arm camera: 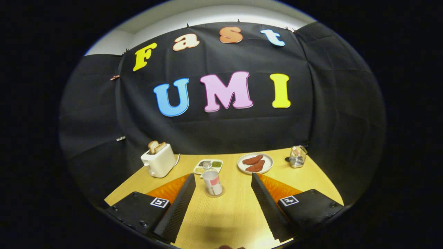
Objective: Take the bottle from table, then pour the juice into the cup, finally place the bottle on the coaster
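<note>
Upright bottle on coaster, apparently, claw spread.

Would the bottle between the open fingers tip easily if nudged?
Probably: the bottle is tall and narrow, upright on a coaster. Its smooth sides may slip. The fingers stand wide apart, not touching it.

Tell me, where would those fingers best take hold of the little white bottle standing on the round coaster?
Probably around its straight middle, coming in level from the near side. The small white bottle with a pale cap stands upright on the round coaster, just ahead of the open fingers and roughly centred between them; its round sides suit a squeeze from both.
</note>
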A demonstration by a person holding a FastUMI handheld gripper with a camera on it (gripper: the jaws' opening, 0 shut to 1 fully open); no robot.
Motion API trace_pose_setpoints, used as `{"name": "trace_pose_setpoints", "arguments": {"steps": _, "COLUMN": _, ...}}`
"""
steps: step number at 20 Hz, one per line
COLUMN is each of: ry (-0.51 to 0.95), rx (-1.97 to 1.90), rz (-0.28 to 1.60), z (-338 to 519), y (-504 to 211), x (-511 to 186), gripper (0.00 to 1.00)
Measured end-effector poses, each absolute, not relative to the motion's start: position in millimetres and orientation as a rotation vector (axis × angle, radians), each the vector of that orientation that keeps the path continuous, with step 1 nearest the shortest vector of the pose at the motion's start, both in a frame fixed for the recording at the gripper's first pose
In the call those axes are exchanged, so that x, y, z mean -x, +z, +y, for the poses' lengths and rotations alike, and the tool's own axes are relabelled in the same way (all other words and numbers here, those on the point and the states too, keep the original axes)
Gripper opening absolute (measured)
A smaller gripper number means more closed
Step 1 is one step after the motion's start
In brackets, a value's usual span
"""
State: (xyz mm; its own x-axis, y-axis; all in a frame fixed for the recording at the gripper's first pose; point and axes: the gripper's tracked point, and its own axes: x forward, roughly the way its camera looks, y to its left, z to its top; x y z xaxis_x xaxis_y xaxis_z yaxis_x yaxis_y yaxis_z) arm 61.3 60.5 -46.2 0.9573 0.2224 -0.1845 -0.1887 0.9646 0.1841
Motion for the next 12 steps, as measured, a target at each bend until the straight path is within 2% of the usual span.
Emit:
{"name": "trace_pose_setpoints", "arguments": {"steps": 8, "ry": 0.055, "rx": -0.119, "rz": -0.021, "z": 4, "y": 27, "x": -25, "gripper": 0.99}}
{"name": "trace_pose_setpoints", "arguments": {"steps": 12, "ry": 0.036, "rx": -0.114, "rz": -0.022, "z": -2, "y": 27, "x": -13, "gripper": 0.99}}
